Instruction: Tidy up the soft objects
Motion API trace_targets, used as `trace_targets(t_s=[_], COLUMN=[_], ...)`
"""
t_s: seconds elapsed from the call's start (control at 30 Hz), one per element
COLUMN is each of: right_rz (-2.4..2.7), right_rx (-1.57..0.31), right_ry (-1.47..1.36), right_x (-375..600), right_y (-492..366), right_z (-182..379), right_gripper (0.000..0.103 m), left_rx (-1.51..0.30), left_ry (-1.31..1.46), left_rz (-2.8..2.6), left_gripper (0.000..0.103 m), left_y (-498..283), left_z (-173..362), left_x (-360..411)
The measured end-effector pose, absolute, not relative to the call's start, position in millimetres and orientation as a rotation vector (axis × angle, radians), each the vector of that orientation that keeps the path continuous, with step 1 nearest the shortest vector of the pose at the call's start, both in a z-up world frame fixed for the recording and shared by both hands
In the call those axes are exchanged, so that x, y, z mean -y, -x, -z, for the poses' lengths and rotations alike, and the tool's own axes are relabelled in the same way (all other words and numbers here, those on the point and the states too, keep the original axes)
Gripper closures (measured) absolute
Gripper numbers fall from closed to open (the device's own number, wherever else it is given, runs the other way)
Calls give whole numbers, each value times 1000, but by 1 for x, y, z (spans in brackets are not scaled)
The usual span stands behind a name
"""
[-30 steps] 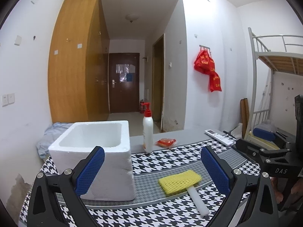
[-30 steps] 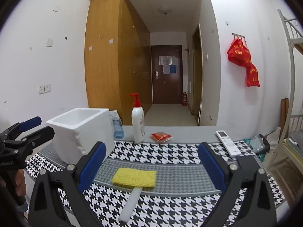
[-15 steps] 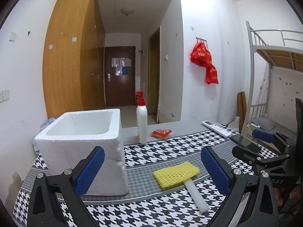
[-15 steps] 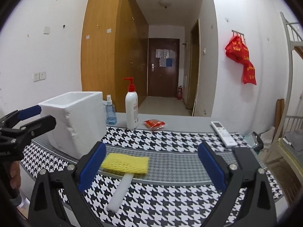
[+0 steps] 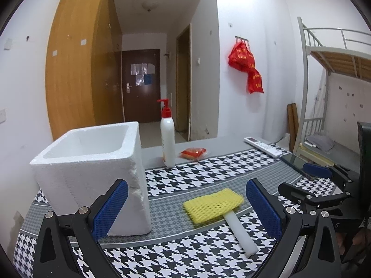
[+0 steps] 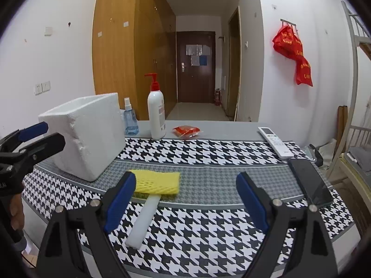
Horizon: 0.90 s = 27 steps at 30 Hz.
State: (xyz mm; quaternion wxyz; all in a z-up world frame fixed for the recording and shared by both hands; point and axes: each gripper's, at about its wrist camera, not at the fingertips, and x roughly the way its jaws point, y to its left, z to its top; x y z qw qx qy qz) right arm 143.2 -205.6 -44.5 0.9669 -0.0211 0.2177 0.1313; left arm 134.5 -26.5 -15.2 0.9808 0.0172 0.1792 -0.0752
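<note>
A yellow foam net sleeve [image 5: 213, 205] lies flat on the houndstooth tablecloth, on top of a white foam stick [image 5: 241, 234] that pokes out toward me. Both show in the right wrist view, the yellow sleeve [image 6: 160, 181] and the white stick [image 6: 143, 220]. A white styrofoam box [image 5: 92, 162] stands open-topped to the left; it also shows in the right wrist view [image 6: 88, 132]. My left gripper [image 5: 185, 208] is open and empty, above the table before the sleeve. My right gripper [image 6: 185, 201] is open and empty, just right of the sleeve.
A white pump bottle [image 5: 168, 139] and a red packet [image 5: 193, 154] stand at the back of the table. A blue spray bottle [image 6: 129, 120] sits behind the box. A white remote [image 6: 276, 142] and a dark phone [image 6: 310, 183] lie at the right edge.
Both grippers have dropped lower and come closer to the table and the yellow sleeve. Both stay open and empty. The objects on the table have not moved.
</note>
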Motion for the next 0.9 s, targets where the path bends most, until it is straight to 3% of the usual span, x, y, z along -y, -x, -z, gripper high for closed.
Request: trace_targets(t_s=[0.9], right_rz=[-349], right_rx=[-605], right_ry=[35], right_x=[213], right_y=[-161], right_z=[91], right_gripper=[12], left_rx=[-525], left_ry=[-115], left_rz=[263], left_gripper=[1], left_y=[-187], left_z=[53], left_x=[63])
